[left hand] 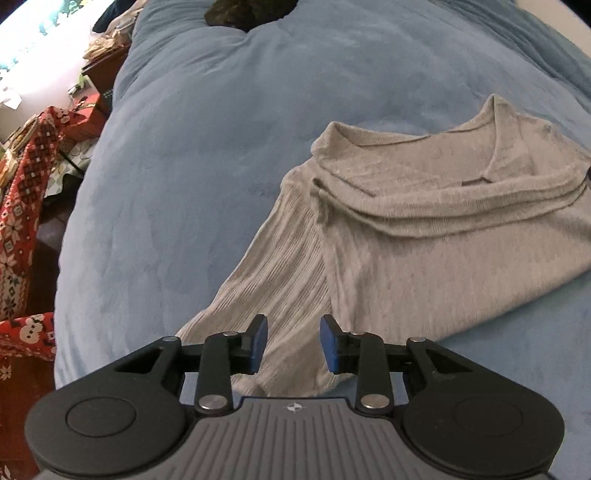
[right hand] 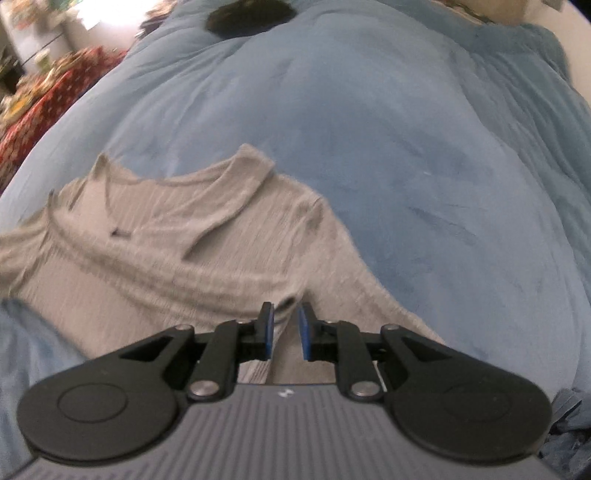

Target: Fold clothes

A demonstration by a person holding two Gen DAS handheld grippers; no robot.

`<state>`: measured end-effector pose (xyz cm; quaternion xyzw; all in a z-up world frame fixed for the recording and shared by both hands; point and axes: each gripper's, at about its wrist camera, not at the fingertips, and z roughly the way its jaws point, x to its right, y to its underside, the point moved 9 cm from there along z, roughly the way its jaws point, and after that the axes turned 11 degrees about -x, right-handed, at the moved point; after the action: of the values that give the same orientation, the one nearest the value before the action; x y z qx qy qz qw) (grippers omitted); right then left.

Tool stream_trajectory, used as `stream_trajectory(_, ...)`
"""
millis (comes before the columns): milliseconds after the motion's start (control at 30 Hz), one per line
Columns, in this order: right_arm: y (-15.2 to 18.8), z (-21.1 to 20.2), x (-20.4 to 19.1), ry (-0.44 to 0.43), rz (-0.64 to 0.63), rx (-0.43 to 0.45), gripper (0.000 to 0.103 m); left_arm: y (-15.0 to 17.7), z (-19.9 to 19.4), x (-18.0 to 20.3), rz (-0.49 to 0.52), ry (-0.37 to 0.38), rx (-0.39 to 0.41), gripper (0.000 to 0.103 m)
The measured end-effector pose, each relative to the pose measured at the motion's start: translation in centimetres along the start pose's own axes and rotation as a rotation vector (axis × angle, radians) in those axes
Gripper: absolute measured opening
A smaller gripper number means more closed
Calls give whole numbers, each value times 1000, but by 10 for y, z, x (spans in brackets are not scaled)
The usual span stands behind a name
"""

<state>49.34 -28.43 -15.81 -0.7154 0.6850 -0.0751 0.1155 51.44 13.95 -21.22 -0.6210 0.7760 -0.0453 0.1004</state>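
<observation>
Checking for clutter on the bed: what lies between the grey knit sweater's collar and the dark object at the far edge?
Only bare blue plush blanket between the grey knit sweater and the dark object; both wrist views show it.

Sweater (left hand: 424, 229) lies on bed blanket (left hand: 221, 147), collar at far end; dark object (left hand: 243, 13) behind; patterned fabric (left hand: 26, 206) left of bed.

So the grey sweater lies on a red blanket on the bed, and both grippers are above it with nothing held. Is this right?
Not quite: the blanket under the grey sweater is blue, as the left wrist view shows. The rest is right: the left gripper and right gripper hold nothing.
</observation>
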Motion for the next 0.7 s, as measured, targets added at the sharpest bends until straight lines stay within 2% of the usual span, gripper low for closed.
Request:
stream_trajectory(67,-7,4,5,-35,36,-6,29,-4,2,2,4,-10,5,31)
stream_trajectory(133,-12,8,7,-48,44,-19,29,-7,3,3,3,-14,7,31)
stream_trajectory(167,-14,10,8,-52,49,-25,27,-7,4,3,-1,-12,4,31)
stream_trajectory(200,-15,12,8,-42,53,-34,9,-7,5,4,-6,-10,2,31)
stream_trajectory(233,-16,14,8,-31,57,-43,4,-7,6,4,-9,-9,-1,31)
stream_trajectory(367,-25,13,11,-3,75,-33,3,-4,8,1,-4,-26,-14,31)
stream_trajectory(533,-48,-1,19,-2,112,34,3,-1,9,-8,-21,-32,-23,31)
stream_trajectory(700,-53,20,19,14,101,-15,4,-2,12,-10,-42,-24,-25,31)
